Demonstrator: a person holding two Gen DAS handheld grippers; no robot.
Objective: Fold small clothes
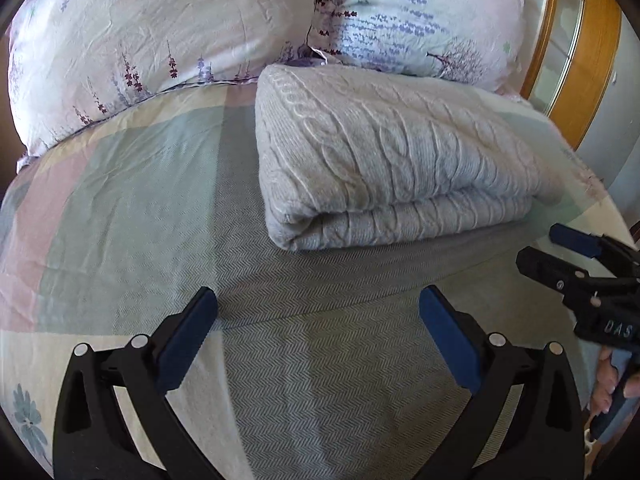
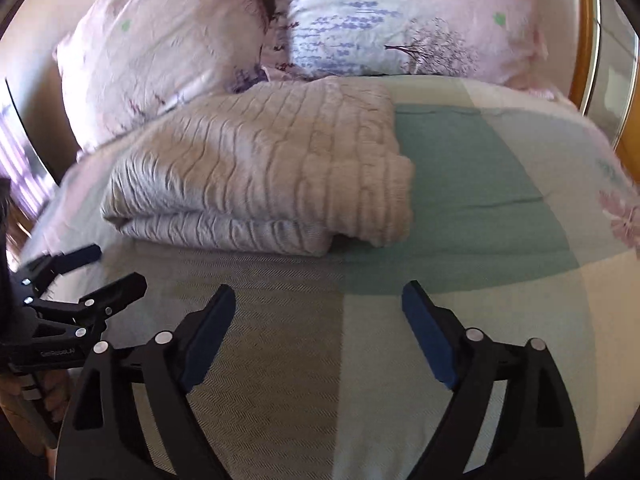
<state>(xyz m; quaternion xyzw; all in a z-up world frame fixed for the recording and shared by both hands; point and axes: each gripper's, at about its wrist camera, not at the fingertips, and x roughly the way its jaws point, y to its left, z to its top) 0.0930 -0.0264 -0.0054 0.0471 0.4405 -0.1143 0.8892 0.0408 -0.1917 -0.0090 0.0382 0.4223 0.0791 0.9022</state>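
A light grey cable-knit sweater (image 1: 392, 152) lies folded in a thick stack on the bed, in front of the pillows; it also shows in the right wrist view (image 2: 264, 172). My left gripper (image 1: 318, 304) is open and empty, a little short of the sweater's near folded edge. My right gripper (image 2: 318, 300) is open and empty, also short of the sweater, near its right corner. The right gripper shows at the right edge of the left wrist view (image 1: 540, 246), and the left gripper at the left edge of the right wrist view (image 2: 116, 266).
The bedspread (image 1: 140, 208) has pastel blocks in green, pink and cream. Two floral pillows (image 1: 160, 40) (image 1: 420, 20) lie behind the sweater. A wooden headboard frame (image 1: 588, 80) stands at the right. The bed's edge is close on the right.
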